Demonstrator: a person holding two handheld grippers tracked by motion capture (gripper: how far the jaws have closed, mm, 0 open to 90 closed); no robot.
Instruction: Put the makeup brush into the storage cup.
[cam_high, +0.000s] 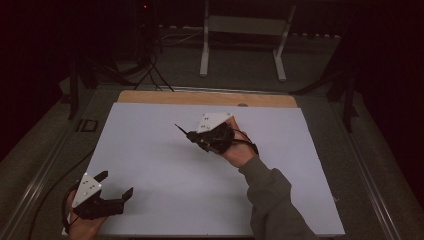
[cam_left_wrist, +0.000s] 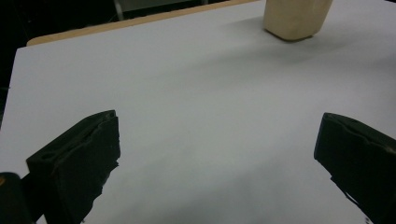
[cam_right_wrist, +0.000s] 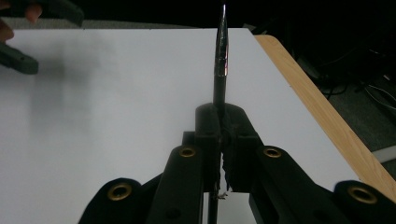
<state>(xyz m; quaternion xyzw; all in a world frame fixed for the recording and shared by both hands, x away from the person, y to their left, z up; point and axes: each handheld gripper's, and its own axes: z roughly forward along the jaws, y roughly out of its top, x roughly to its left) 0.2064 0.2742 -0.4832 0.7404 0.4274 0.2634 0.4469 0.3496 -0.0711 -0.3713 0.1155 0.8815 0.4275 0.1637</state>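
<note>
From above, my right gripper (cam_high: 192, 137) hangs over the middle of the white worktop (cam_high: 150, 150), jaws pinched tight on a thin dark pen (cam_high: 181, 130) whose tip juts out to the upper left. My left gripper (cam_high: 116, 186) rests at the near left corner of the worktop, jaws spread wide with nothing between them. This view alone takes in my grey sleeve (cam_high: 272, 200), the wooden edge (cam_high: 205, 97) at the far side, and the floor with a white frame (cam_high: 242, 40) beyond.

In the left gripper view, my left gripper (cam_left_wrist: 217, 154) has its two black jaws far apart over bare white worktop (cam_left_wrist: 187, 93). A pale tan block (cam_left_wrist: 296, 18) shows at the top edge, which I cannot place from above.

The right gripper view gives the close look at the pen (cam_right_wrist: 220, 56): slim, dark and glossy with a reddish glint, narrowing to a fine point, standing straight out from my right gripper (cam_right_wrist: 219, 122), clamped just beside its lower end. My other gripper (cam_right_wrist: 18, 60) peeks in at the upper left corner.
</note>
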